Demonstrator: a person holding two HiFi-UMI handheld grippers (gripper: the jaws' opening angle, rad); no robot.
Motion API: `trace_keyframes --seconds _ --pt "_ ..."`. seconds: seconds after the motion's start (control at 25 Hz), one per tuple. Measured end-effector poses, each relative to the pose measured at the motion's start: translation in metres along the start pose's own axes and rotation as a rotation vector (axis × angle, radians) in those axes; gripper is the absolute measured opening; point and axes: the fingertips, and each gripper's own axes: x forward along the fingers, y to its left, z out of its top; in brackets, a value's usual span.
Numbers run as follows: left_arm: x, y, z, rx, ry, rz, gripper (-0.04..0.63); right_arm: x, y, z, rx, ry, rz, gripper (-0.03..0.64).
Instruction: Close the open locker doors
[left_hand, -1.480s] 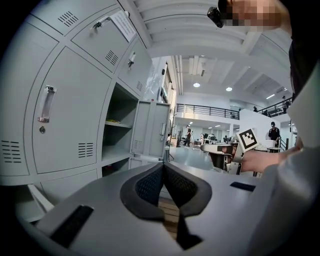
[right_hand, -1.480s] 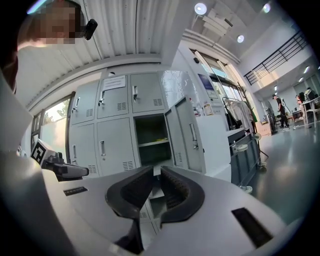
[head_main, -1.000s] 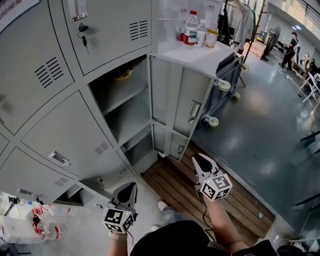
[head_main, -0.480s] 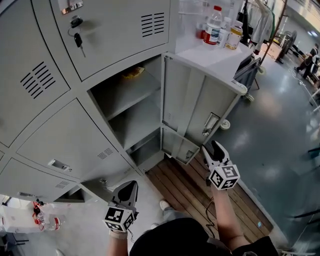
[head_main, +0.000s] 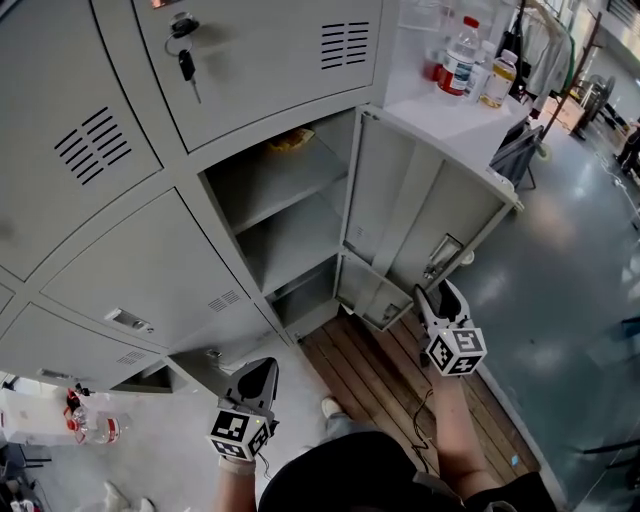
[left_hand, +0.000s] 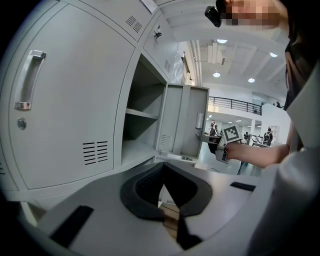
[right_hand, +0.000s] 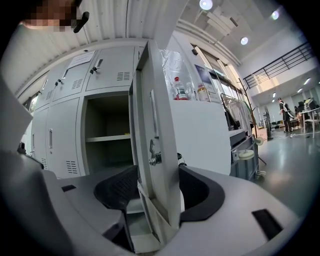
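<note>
A tall grey locker door (head_main: 425, 205) stands swung open beside its empty shelved compartment (head_main: 290, 215). A small lower door (head_main: 368, 292) below it is open too. My right gripper (head_main: 438, 292) is at the tall door's free edge, near the latch (head_main: 440, 255). In the right gripper view the door edge (right_hand: 157, 125) stands between the jaws of the right gripper (right_hand: 155, 189). They have just been opening and are open. My left gripper (head_main: 262, 367) hangs lower left, shut and empty, facing the closed lockers; its tips (left_hand: 163, 167) meet.
Bottles (head_main: 462, 55) stand on the white cabinet behind the door. Keys (head_main: 186, 62) hang in an upper locker. A yellow item (head_main: 292, 140) lies on the top shelf. A wooden pallet (head_main: 365, 375) covers the floor below; clutter (head_main: 85, 425) lies lower left.
My right gripper has moved up to the tall door's edge and its jaws have opened around it. The view has shifted closer to the lockers; the left gripper has barely moved.
</note>
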Motion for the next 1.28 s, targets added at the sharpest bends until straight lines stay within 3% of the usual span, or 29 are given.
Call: trace_keyframes --seconds 0.24,0.48,0.88,1.28 --pt "-0.016 0.002 -0.003 0.002 -0.008 0.017 0.017 -0.008 0.020 -0.006 -0.031 0.004 0.011 0.265" --pt "-0.045 0.001 -0.012 0.001 -0.009 0.039 0.017 -0.019 0.066 -0.013 -0.027 0.019 0.092 0.238" --pt "-0.103 0.013 -0.029 -0.023 -0.015 0.121 0.018 -0.022 0.162 -0.023 -0.061 0.034 0.283 0.229" --pt "-0.147 0.037 -0.040 -0.059 -0.026 0.249 0.017 0.007 0.249 -0.024 -0.084 0.044 0.467 0.224"
